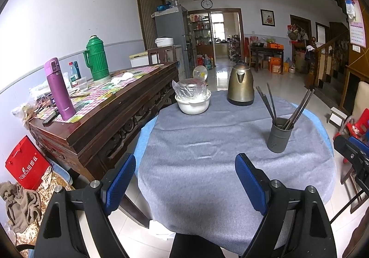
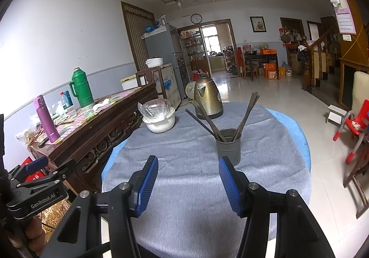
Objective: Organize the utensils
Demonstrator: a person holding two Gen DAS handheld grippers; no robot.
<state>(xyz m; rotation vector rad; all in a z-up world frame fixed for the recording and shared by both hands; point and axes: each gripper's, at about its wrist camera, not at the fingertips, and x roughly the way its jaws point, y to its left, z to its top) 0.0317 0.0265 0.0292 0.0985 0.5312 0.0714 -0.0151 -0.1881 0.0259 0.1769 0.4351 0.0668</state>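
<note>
Two grippers hover over the grey tablecloth (image 1: pixel 207 165), both empty: left gripper (image 1: pixel 185 179) spread wide, right gripper (image 2: pixel 188 183) spread less. Chopsticks (image 2: pixel 230 117) stand splayed in the grey metal cup (image 2: pixel 228 149), upright near the kettle (image 2: pixel 207 100) and white bowl (image 2: pixel 160 124).

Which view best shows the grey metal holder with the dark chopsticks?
The right wrist view: the grey metal chopstick holder stands near centre, its side perforations visible. The left wrist view shows it farther right, perforations faint.
</note>
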